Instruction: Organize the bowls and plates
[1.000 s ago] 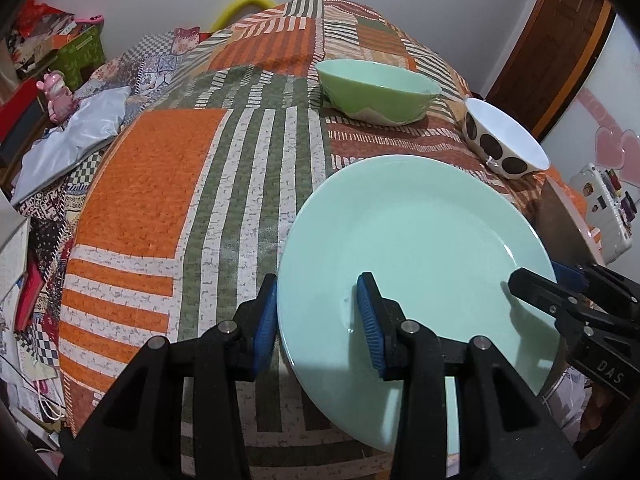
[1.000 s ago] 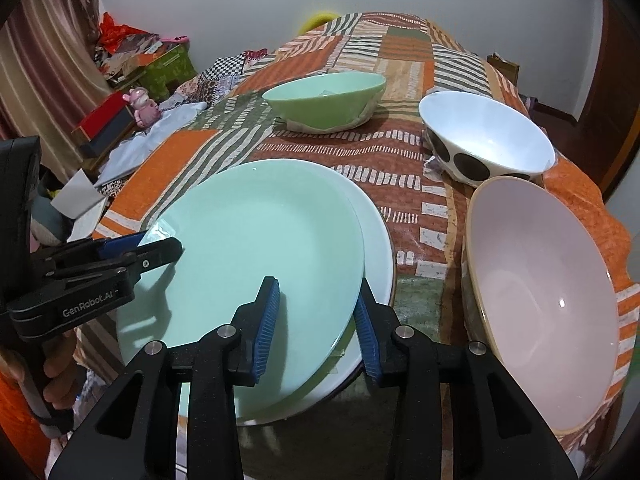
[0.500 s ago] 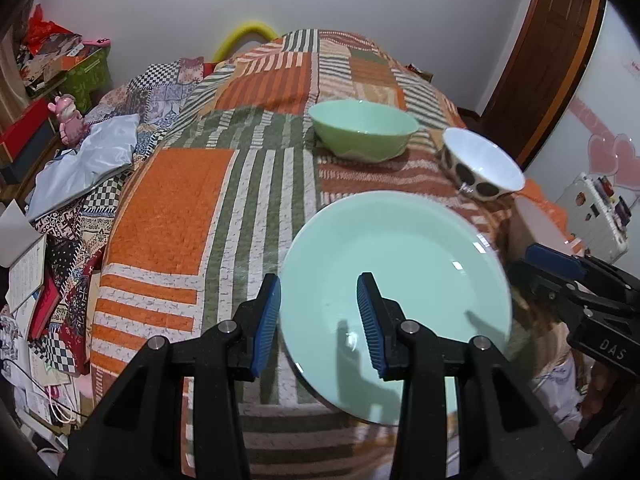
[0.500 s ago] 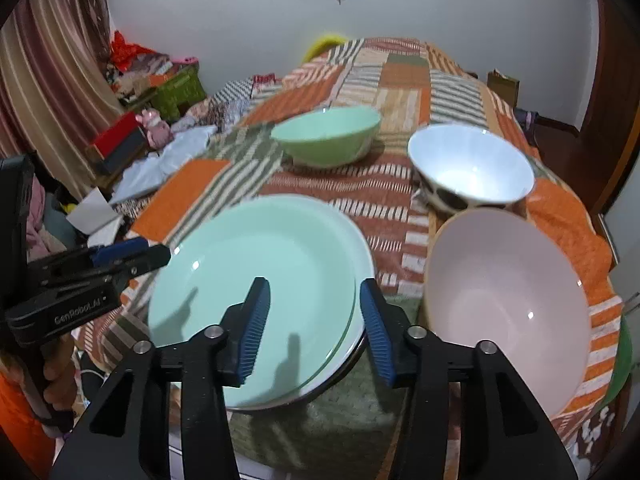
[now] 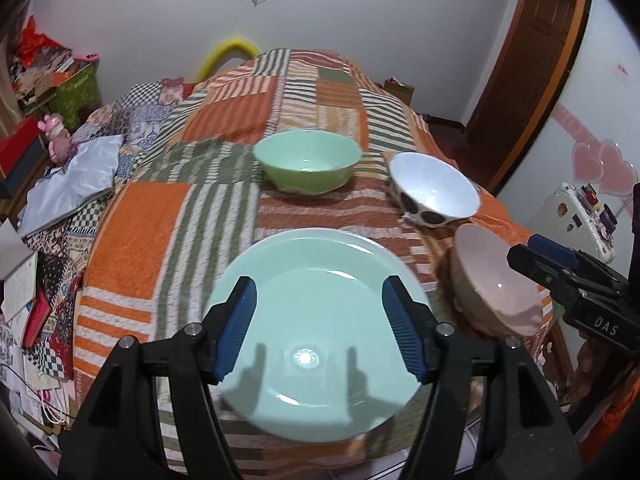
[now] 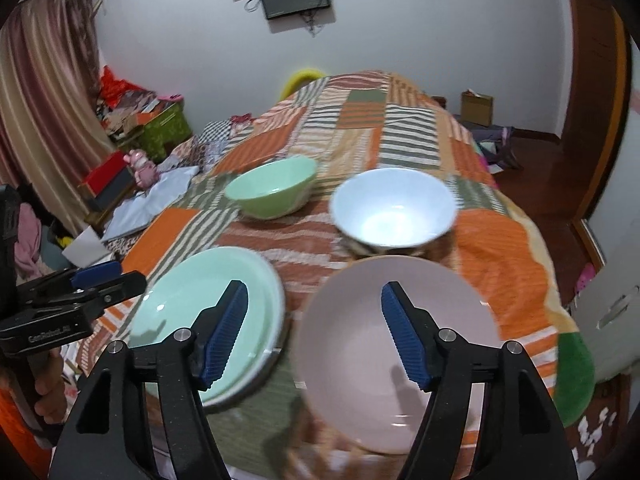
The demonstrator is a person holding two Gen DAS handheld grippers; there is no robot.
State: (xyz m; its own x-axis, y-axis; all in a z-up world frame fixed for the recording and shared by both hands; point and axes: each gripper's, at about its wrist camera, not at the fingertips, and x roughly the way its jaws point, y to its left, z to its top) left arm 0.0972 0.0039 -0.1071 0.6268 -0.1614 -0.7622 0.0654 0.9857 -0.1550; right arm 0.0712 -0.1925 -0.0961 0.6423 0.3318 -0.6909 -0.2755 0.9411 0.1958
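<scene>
We see a bed (image 5: 168, 216) spread with a coarse patchwork quilt (image 5: 320, 92) of orange blocks and green-and-white stripes, and the dishes rest on it. Nearest us lies a round, glossy mint-green plate (image 5: 320, 344), shallow and smooth; in the right wrist view it sits on a second plate (image 6: 276, 300) whose paler rim shows along its right edge, though motion blur makes that rim hard to read.

The left gripper (image 5: 320, 330) hangs above the mint plate. Its ribbed blue fingers (image 5: 236, 328) have just been opening and stand wide apart with nothing between them; only their shadows fall on the glaze.

The right gripper (image 6: 316, 332) is likewise spread, its fingers (image 6: 404, 340) having just been opening, empty, poised over a broad, smooth pink bowl (image 6: 400, 352) just right of the plates.

Farther back, a faceted mint-green bowl (image 5: 307, 164) stands upright on the quilt, and to its right a white bowl (image 5: 434, 188) with dark round spots on its outer wall leans close behind the pink one.

Each gripper appears at the edge of the other's view, and part of a hand (image 6: 48, 380) grips the left one's handle.
</scene>
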